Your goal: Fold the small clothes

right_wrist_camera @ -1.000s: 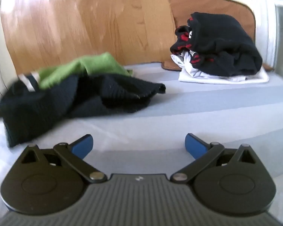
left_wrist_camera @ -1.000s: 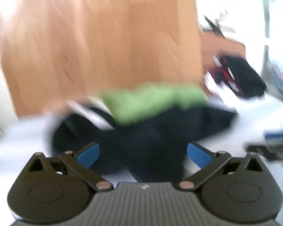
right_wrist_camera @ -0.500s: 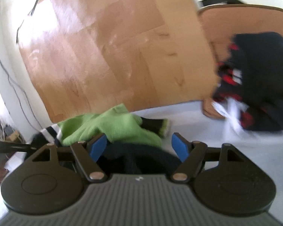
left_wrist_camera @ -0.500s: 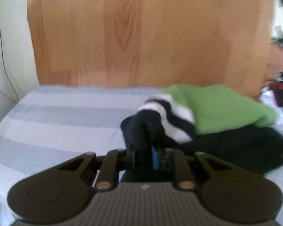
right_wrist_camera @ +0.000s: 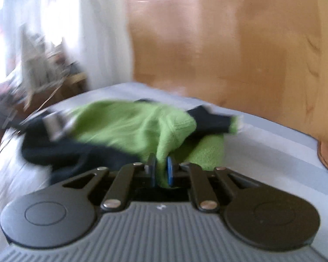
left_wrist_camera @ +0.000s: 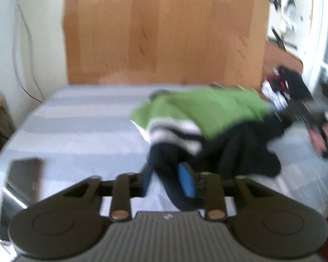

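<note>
Knitted green-and-black garment [left_wrist_camera: 210, 118] is lying crumpled on the bed [left_wrist_camera: 81, 120]. My left hand-held gripper [left_wrist_camera: 166, 180] is now pinching its black sleeve; my right hand-held gripper [right_wrist_camera: 160, 170], open a moment ago, is now clamping green fabric, ready for spreading.

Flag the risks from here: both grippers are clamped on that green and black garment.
1. The right gripper pinches only a thin green fold of the garment; it may slip under tension.
2. The left gripper grips bunched black fabric, possibly several layers, so spreading may stay tangled.
3. Pulling could drag the garment toward the clothes pile.
</note>
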The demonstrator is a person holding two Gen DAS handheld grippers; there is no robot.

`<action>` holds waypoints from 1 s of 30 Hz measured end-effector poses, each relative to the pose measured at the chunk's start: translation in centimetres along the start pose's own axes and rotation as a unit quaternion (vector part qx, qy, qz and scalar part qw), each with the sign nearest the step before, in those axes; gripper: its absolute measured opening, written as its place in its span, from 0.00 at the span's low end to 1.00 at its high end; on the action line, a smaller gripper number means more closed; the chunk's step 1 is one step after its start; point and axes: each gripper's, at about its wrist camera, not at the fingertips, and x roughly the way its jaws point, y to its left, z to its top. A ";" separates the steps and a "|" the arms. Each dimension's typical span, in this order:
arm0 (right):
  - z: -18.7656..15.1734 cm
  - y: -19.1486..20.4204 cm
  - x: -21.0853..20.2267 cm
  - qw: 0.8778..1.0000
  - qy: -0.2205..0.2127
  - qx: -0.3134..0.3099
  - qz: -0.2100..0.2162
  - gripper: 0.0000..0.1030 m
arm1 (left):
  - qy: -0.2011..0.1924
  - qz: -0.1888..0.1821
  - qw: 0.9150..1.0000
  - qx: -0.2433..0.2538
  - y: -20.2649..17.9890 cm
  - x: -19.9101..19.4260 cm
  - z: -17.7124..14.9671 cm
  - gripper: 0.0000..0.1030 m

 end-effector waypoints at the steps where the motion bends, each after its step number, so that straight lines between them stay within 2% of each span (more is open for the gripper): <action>1: -0.1 0.5 -0.9 1.000 0.003 0.004 0.019 0.09 | -0.019 0.006 1.000 -0.001 0.3 -0.5 0.7 0.46; 3: -0.9 1.4 -2.0 1.000 0.010 0.005 0.022 0.09 | -0.051 0.010 0.999 0.013 0.5 -0.4 2.7 0.49; 5: -1.8 1.6 -2.8 1.000 0.015 0.021 0.016 0.09 | -0.067 0.006 0.997 0.042 0.3 1.1 4.9 0.63; 7: -3.0 1.2 -3.7 0.998 0.011 0.059 0.009 0.09 | -0.070 -0.014 0.996 0.057 0.3 3.8 7.1 0.71; 11: -2.8 0.9 -3.9 0.995 -0.002 0.096 -0.012 0.09 | -0.043 -0.055 0.995 0.078 -0.9 10.9 10.3 0.75; 13: -2.6 1.3 -3.7 0.996 -0.003 0.089 -0.020 0.10 | -0.026 -0.075 0.992 0.103 -1.8 14.5 10.0 0.79; 15: -2.8 1.5 -3.4 0.996 0.000 0.086 -0.024 0.11 | -0.002 -0.089 0.989 0.117 -3.0 17.2 9.9 0.79; 16: -3.0 1.6 -3.4 0.996 -0.001 0.085 -0.027 0.11 | 0.009 -0.098 0.988 0.120 -2.9 18.0 9.4 0.71; 17: -3.2 1.7 -3.1 0.996 -0.003 0.085 -0.029 0.13 | 0.023 -0.111 0.986 0.125 -3.3 18.9 9.3 0.55; 18: -3.3 1.6 -3.2 0.996 -0.004 0.087 -0.027 0.17 | 0.036 -0.118 0.984 0.132 -3.9 19.5 8.9 0.46; 19: -3.3 1.5 -3.1 0.996 -0.005 0.090 -0.024 0.21 | 0.048 -0.115 0.982 0.141 -4.2 19.9 8.5 0.26; 20: -3.3 1.3 -3.2 0.995 -0.008 0.093 -0.023 0.24 | 0.056 -0.107 0.982 0.148 -4.3 20.0 8.1 0.12; 22: -3.3 1.1 -2.9 0.995 -0.016 0.095 -0.022 0.38 | 0.049 -0.110 0.983 0.141 -3.8 19.2 7.6 0.10; 26: -2.8 1.3 -2.2 0.995 -0.032 0.090 -0.021 0.48 | 0.012 -0.131 0.983 0.125 -3.4 14.6 6.7 0.09; 28: -2.7 1.1 -1.8 0.994 -0.039 0.097 -0.018 0.48 | -0.004 -0.149 0.978 0.147 -4.4 11.8 5.7 0.09; 30: -2.7 0.8 -1.5 0.994 -0.041 0.102 -0.013 0.46 | -0.017 -0.167 0.967 0.190 -6.1 8.9 3.7 0.09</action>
